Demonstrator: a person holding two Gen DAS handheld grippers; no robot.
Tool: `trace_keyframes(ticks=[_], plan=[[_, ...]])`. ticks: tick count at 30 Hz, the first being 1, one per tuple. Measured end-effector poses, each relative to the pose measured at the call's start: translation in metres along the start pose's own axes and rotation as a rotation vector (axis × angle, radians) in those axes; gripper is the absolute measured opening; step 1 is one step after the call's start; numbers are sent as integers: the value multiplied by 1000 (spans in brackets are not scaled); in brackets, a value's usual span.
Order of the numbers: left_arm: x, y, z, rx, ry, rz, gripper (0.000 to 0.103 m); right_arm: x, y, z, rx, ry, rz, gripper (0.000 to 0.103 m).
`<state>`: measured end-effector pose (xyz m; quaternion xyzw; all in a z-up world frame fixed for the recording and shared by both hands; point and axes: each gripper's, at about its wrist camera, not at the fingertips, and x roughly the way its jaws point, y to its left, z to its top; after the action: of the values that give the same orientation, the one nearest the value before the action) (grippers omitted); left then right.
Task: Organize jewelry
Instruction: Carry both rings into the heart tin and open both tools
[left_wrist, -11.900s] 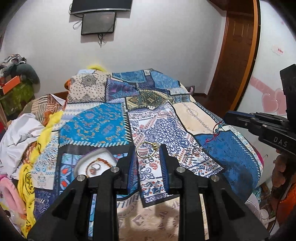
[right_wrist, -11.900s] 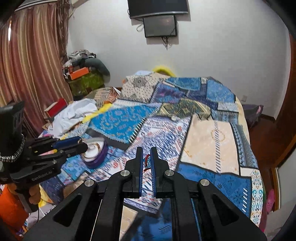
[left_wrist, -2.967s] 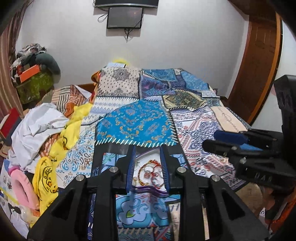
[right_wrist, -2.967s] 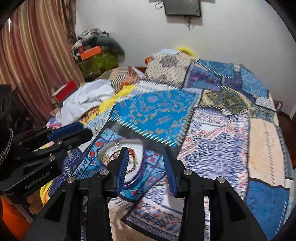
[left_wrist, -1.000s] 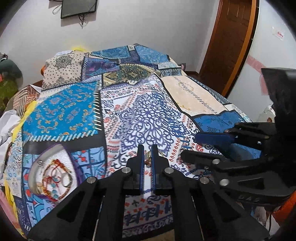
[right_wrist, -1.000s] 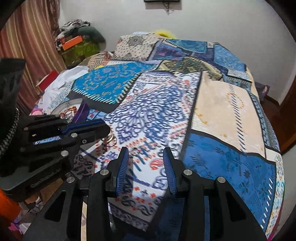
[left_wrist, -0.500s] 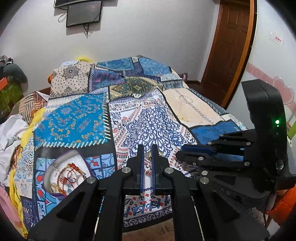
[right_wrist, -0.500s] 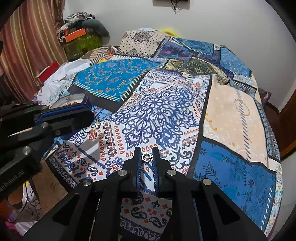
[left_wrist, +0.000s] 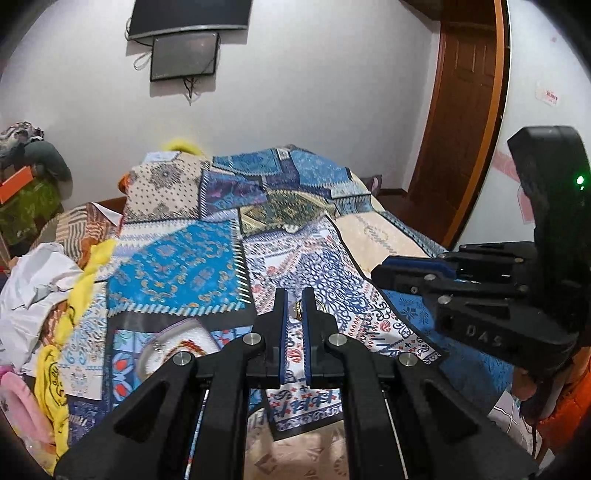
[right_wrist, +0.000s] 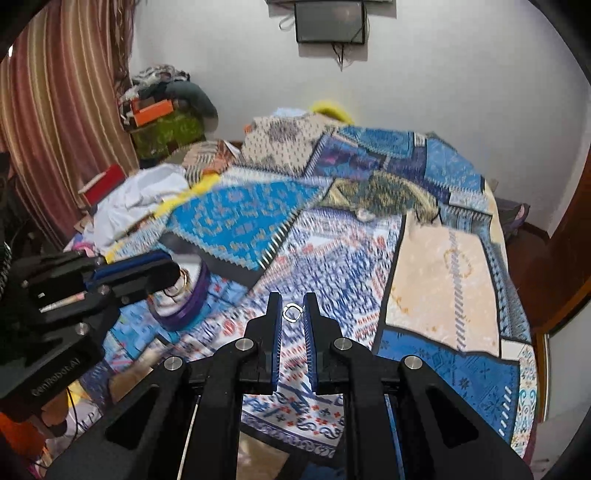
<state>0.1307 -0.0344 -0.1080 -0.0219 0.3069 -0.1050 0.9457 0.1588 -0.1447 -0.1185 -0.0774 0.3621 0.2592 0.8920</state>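
Reading "DAS" on the right gripper (left_wrist: 384, 271) body in the left wrist view; reading "GenRobot.AI" on the left gripper (right_wrist: 168, 275) body in the right wrist view. Showing a green light on the right unit's upright housing.

Left gripper (left_wrist: 294, 301): clamping a gold ring (left_wrist: 296, 309) between nearly closed fingers, above the quilt (left_wrist: 177, 266). Right gripper (right_wrist: 292, 303): pinching a small silver ring (right_wrist: 291, 312) at the tips of its narrowly spaced fingers, above the blue-and-white patch of the quilt (right_wrist: 436, 295).

Resting on the quilt near its front left edge: a heart-shaped purple-rimmed dish (left_wrist: 162, 350), already holding rings and bracelets. In the right wrist view, sitting just behind the left gripper's tips: the dish (right_wrist: 184, 302), partly hidden.

Crowding the quilt's left edge: white and yellow clothes (left_wrist: 40, 280). Hanging over the bed's front edge just below both grippers: the quilt's hem. Stretching bare across the quilt's middle and right side, up to the door (left_wrist: 465, 110). Hanging on the far wall: a dark screen (right_wrist: 330, 20). Standing beyond the bed's left side: a striped curtain (right_wrist: 55, 110).
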Motion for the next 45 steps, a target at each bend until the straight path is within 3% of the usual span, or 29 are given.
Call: trace_keyframes(ticks=[11,22,45], plan=[[-40,33,4,-31,-81,64,5,-11,45,25,-38,-85,54,10],[-56,82,-3,-89,-108,141,5,5,84,37,-74,-87,123,10],[25,135,-54,-205,89,127,5,105,104,29,-75,135,189,10]])
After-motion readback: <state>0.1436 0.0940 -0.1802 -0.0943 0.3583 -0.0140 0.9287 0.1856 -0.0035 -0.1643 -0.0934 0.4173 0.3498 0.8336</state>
